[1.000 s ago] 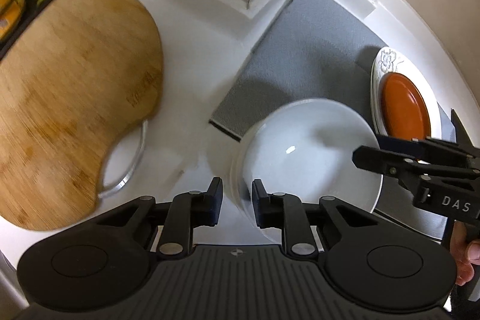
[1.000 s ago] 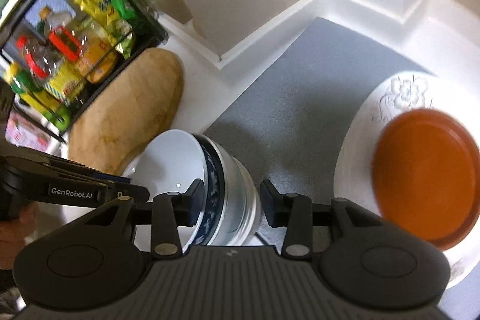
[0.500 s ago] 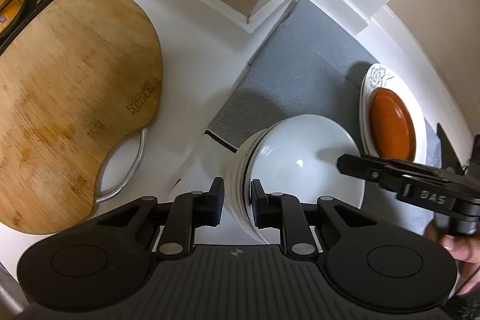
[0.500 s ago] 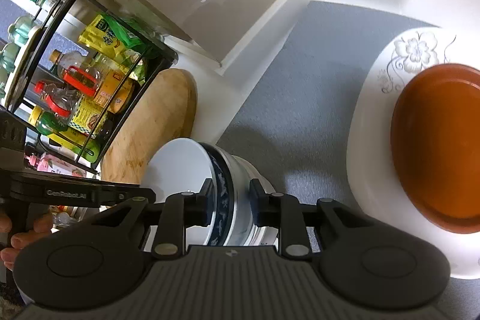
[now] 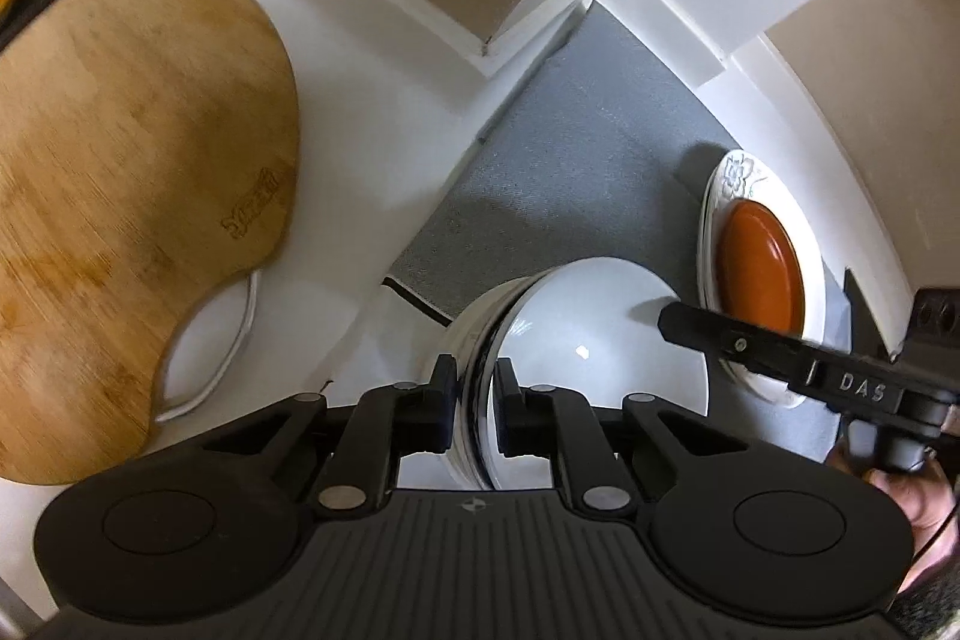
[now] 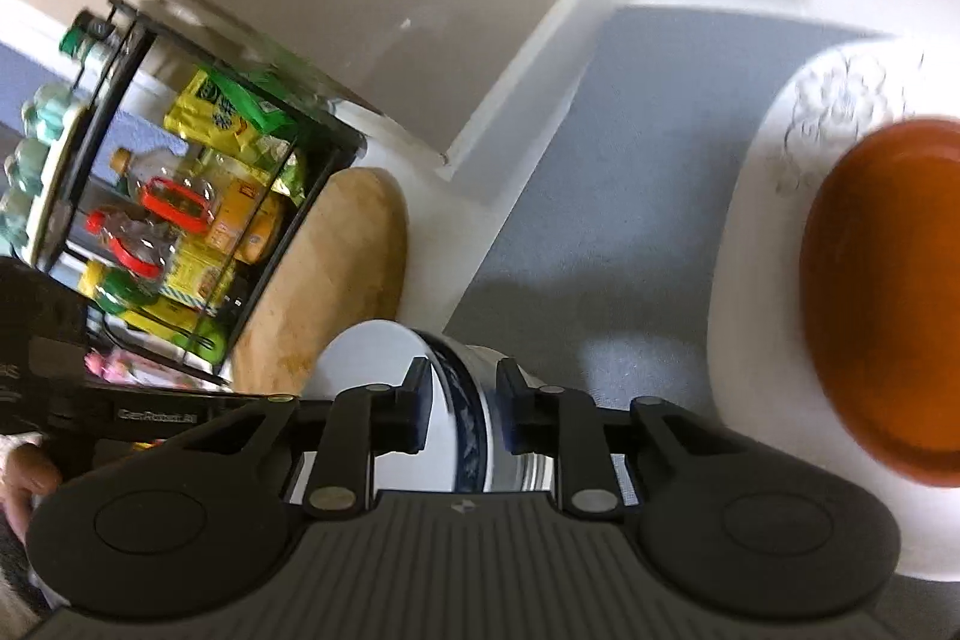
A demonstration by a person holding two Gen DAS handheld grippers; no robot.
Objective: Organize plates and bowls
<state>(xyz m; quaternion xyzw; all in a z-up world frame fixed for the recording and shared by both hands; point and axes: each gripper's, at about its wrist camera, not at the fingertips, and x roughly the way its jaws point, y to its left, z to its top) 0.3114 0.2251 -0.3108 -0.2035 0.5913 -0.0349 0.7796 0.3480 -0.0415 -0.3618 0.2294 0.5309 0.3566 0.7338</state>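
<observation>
While both grippers straddle it, bowl [image 5: 594, 334] rim sits between jaws.

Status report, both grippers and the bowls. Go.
Left gripper and right gripper both shut on bowl stack rim, opposite sides. Stack over grey mat edge. Floral plate with orange plate ahead right.

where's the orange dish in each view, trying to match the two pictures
Left wrist view: the orange dish sits at the right, on the flowered white plate, beyond the right gripper.
Right wrist view: the same dish fills the right edge, blurred, on that plate.
Shared landmark: the grey mat.
</observation>
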